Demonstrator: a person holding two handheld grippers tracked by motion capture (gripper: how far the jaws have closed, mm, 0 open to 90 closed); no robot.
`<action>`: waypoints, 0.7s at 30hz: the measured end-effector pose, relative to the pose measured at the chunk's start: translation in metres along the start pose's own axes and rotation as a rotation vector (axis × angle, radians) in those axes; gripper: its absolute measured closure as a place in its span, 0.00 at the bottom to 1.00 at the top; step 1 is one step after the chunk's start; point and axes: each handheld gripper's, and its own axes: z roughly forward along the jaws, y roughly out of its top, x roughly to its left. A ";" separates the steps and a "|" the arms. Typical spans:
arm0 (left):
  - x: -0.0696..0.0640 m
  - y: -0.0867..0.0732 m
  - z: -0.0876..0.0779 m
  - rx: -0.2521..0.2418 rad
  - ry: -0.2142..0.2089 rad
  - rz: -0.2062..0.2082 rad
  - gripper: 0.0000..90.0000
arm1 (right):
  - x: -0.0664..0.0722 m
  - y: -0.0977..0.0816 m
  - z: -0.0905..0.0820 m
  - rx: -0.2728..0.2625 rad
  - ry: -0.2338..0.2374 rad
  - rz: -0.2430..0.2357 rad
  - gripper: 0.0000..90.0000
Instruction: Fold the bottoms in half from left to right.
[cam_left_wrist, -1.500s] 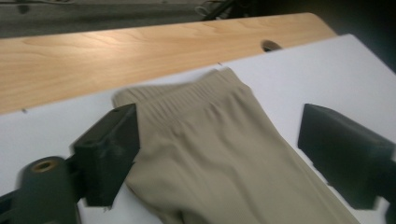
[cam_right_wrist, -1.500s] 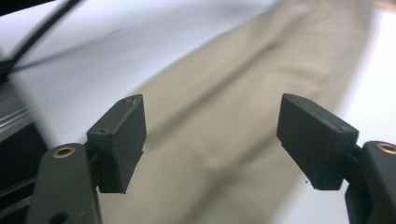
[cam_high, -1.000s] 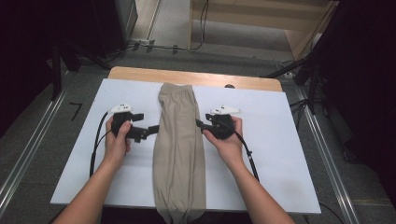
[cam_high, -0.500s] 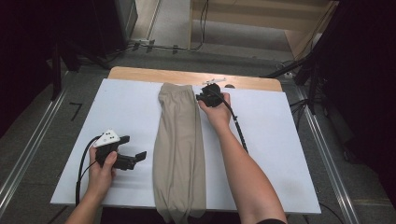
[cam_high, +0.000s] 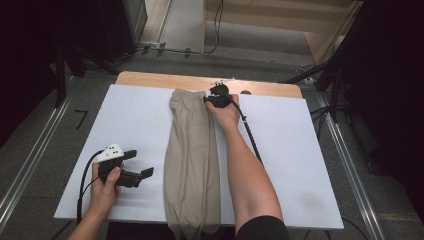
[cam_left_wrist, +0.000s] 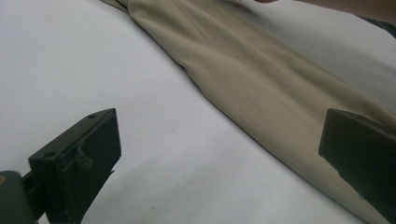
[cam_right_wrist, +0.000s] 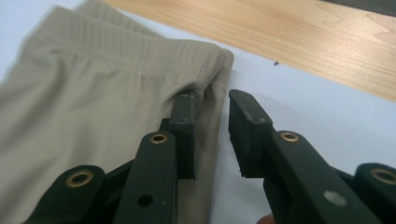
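Your beige trousers (cam_high: 192, 165) lie folded lengthwise down the middle of the white worktop (cam_high: 300, 150), waistband toward the upper centre of the high view and the leg ends hanging over the bottom edge. Your right gripper (cam_high: 209, 99) sits at the upper right corner of the waistband, just below the bare wooden strip (cam_high: 150, 79) along the top of the worktop. In the right gripper view, that gripper (cam_right_wrist: 211, 135) has its jaws slightly parted: one jaw rests on the fabric beside the waistband (cam_right_wrist: 116, 51) corner, the other on the white surface just off the edge, with nothing clamped between them. Your left gripper (cam_high: 141, 164) is in the lower left of the high view, near the left edge of the trousers but apart from them. In the left gripper view, its jaws stand wide open over the white surface, the beige fabric (cam_left_wrist: 261, 88) running diagonally across the frame between them.
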 end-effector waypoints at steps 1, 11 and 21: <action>0.000 0.000 0.000 0.000 0.000 0.000 0.00 | 0.001 0.000 0.002 0.016 -0.020 0.001 0.79; 0.001 0.000 0.001 0.005 -0.007 0.000 0.00 | -0.011 0.009 -0.006 0.007 -0.097 -0.005 0.99; 0.001 0.001 0.004 0.015 -0.003 0.003 0.00 | -0.023 0.017 -0.023 -0.076 -0.008 0.084 0.77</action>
